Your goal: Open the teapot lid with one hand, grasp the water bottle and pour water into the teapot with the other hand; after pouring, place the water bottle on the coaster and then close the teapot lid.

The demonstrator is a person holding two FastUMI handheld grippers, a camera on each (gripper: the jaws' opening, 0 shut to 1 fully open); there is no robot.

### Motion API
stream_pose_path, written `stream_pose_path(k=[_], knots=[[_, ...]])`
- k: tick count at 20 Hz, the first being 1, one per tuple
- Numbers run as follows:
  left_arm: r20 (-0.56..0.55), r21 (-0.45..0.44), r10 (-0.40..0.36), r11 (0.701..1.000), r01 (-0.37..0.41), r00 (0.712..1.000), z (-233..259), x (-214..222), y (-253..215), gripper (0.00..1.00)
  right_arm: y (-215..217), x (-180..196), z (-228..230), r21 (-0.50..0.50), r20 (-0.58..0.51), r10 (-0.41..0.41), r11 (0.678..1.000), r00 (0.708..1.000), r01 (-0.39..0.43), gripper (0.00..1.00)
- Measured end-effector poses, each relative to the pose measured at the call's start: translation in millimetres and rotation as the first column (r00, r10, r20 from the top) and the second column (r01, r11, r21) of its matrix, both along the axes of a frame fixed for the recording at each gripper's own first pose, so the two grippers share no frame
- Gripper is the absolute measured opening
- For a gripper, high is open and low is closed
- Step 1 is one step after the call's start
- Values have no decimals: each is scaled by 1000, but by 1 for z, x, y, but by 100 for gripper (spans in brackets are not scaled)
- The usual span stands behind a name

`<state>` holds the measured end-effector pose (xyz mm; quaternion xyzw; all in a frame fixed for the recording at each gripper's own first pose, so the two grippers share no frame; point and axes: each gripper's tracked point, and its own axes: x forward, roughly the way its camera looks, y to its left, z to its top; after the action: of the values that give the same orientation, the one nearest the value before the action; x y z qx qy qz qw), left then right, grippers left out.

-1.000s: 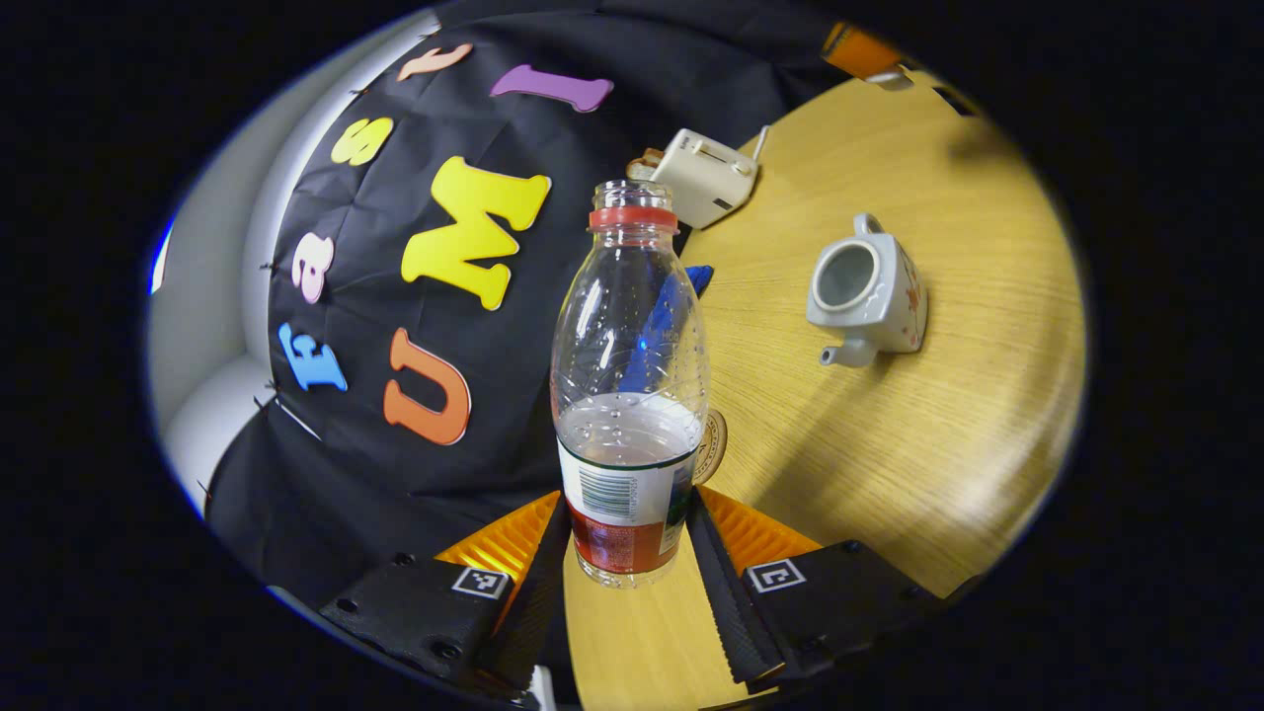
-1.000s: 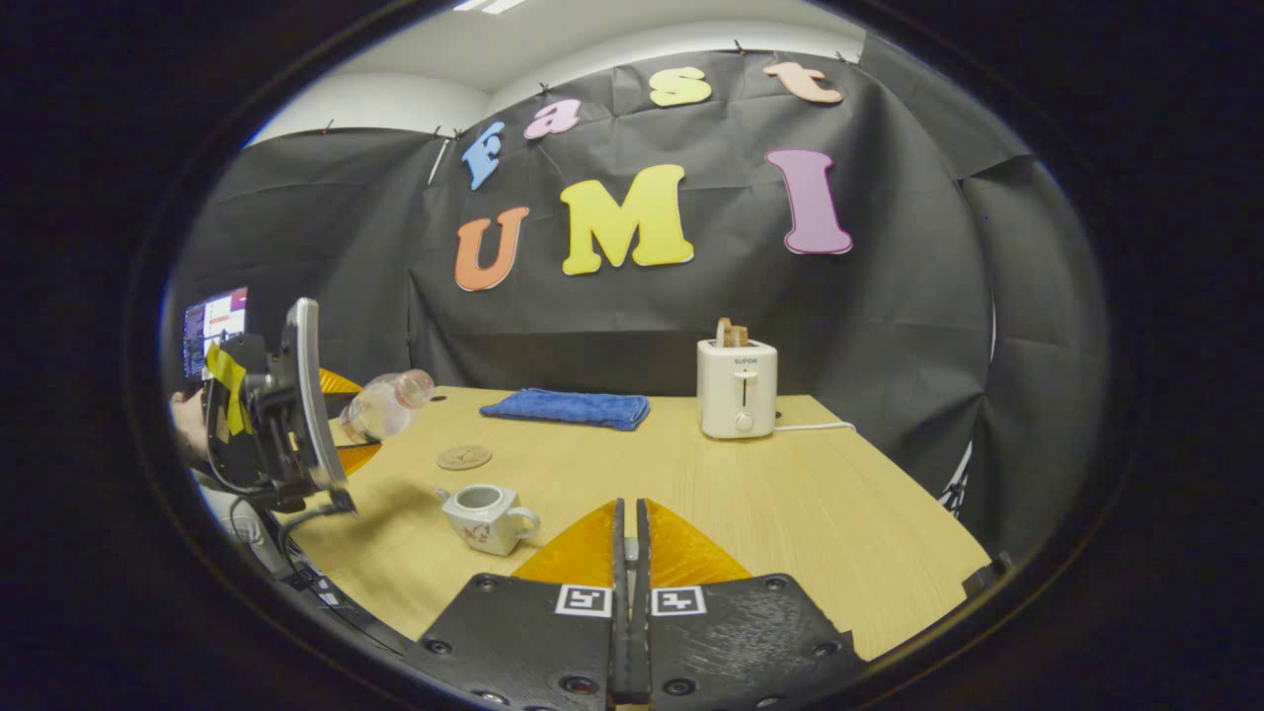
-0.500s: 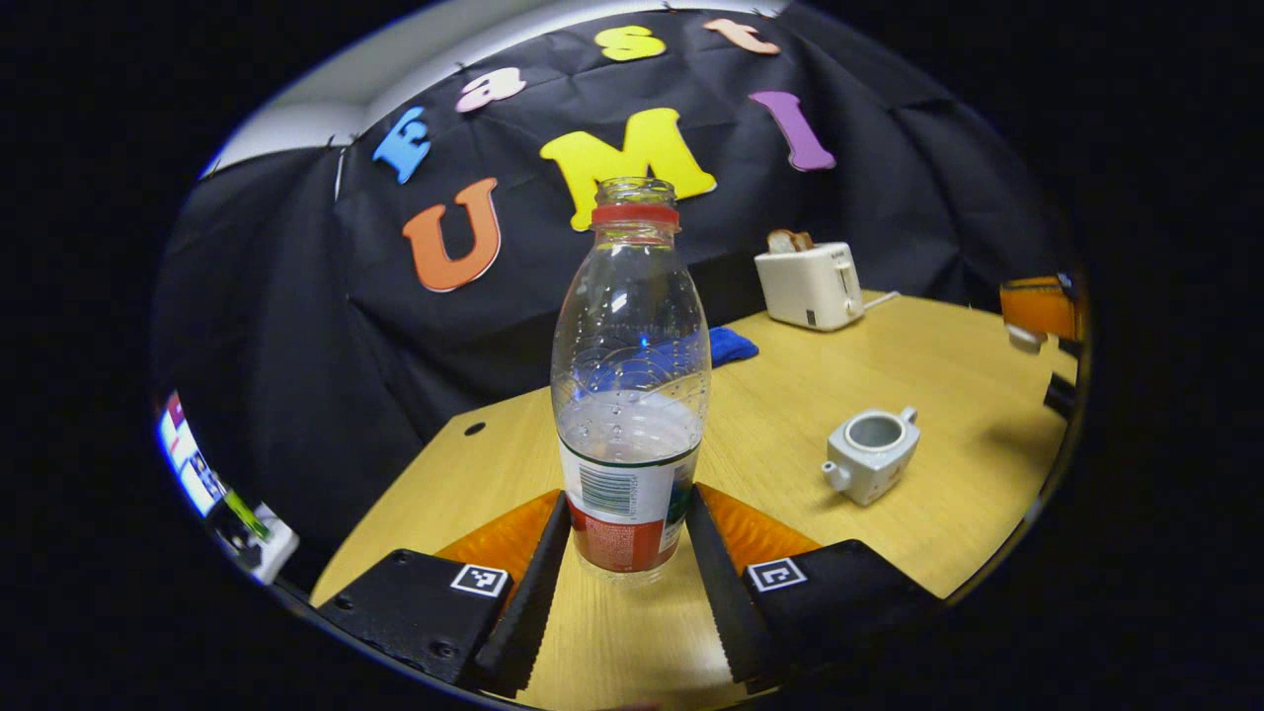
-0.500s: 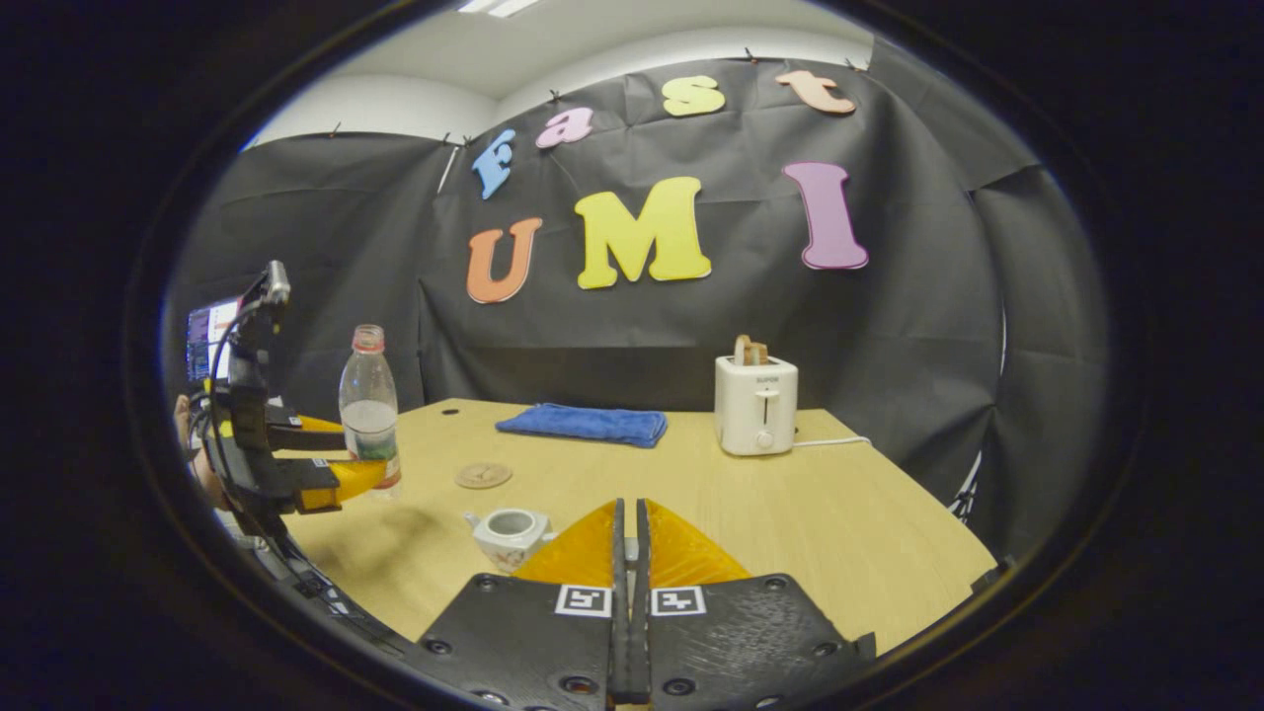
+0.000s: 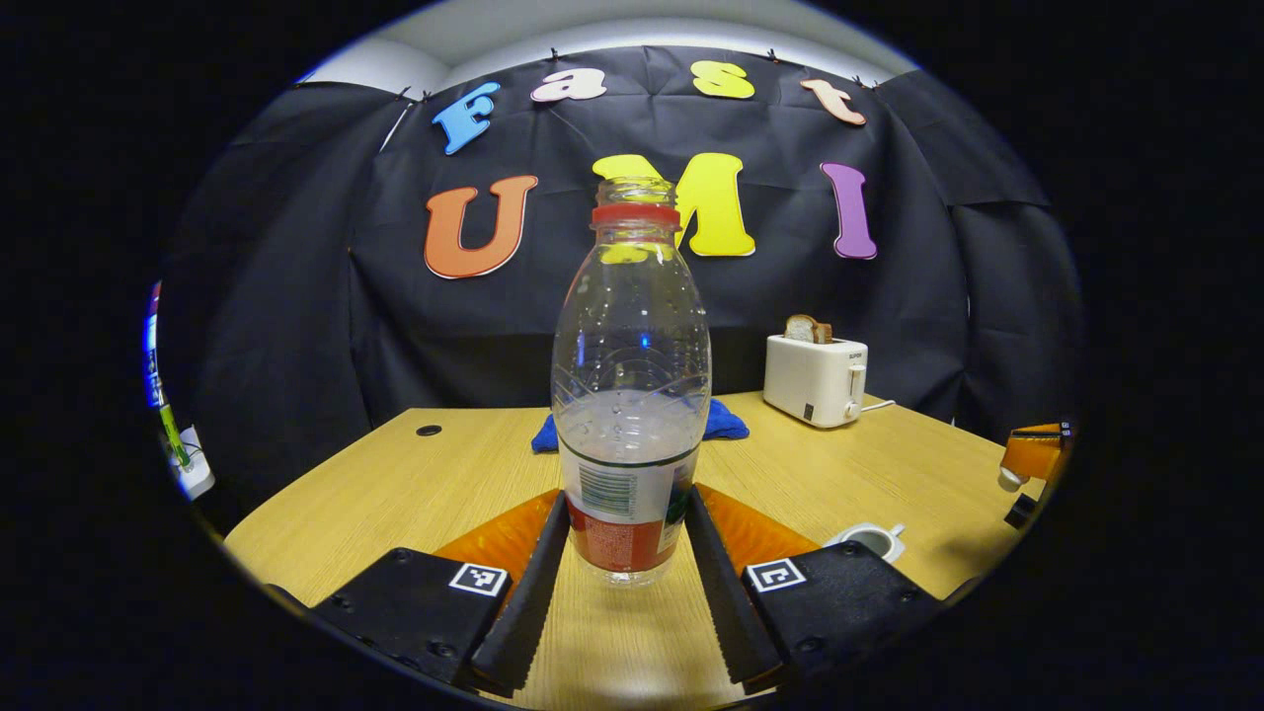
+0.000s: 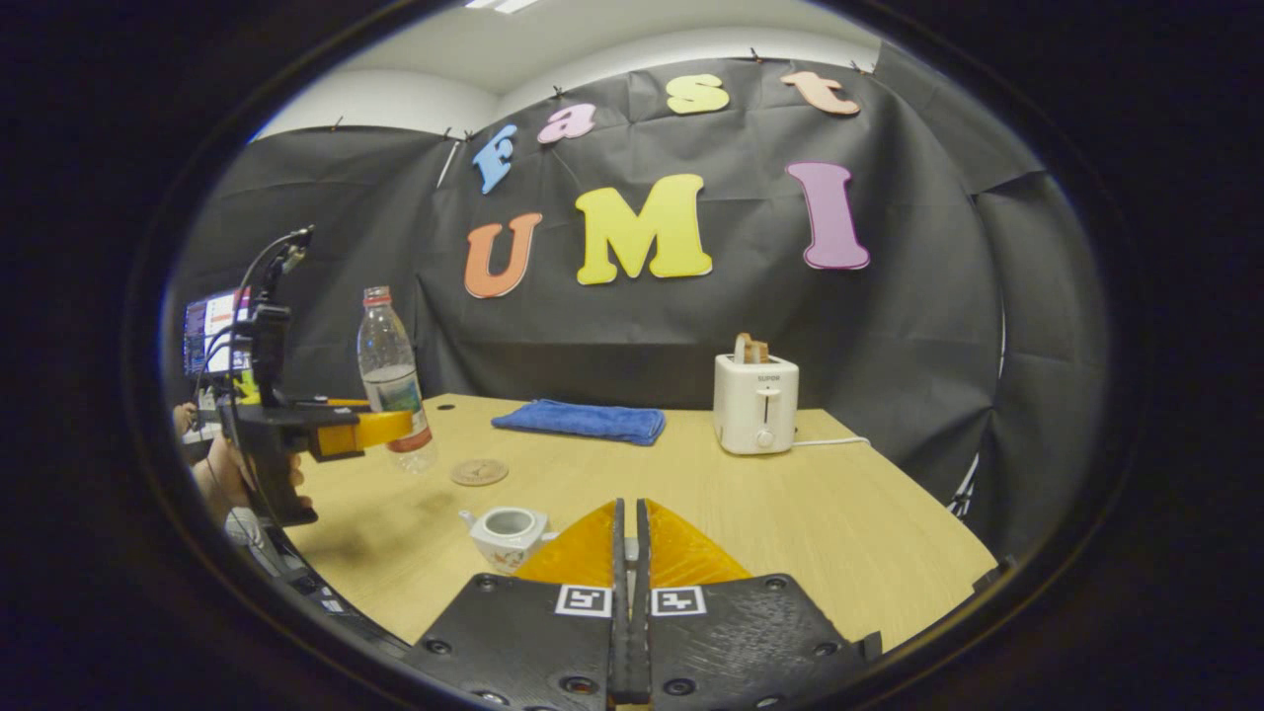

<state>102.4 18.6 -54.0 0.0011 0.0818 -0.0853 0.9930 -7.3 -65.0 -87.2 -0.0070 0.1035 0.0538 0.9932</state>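
Towel (image 5: pixel 729 423) mostly hidden behind bottle (image 5: pixel 630 395), teapot (image 5: pixel 873 539) half hidden behind a left gripper finger, its lower body hidden in right gripper view behind that gripper's fingers, coaster's (image 6: pixel 479 471) pattern too small to tell, monitor (image 6: pixel 209 329) partly hidden behind left gripper (image 6: pixel 380 427).

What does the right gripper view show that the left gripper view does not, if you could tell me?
Right gripper view: the coaster on the table near the water bottle, and the hand carrying the left claw. Left gripper view: the bottle's label and water level up close, plus a cable hole in the tabletop. Shared: the bottle, the open teapot, the toaster and the blue towel.
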Motion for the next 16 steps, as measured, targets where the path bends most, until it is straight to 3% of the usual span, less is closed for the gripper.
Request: stream_pose_path(k=[6,16], knots=[[-26,-43,-8,999,6,1000,-14,63,7,73,-12,6,-5,-3,-6,-24,1000,1000,24,0],[-114,-44,3,999,-9,994,-56,93,10,75,-24,13,-23,-3,-48,-49,999,998,49,0]])
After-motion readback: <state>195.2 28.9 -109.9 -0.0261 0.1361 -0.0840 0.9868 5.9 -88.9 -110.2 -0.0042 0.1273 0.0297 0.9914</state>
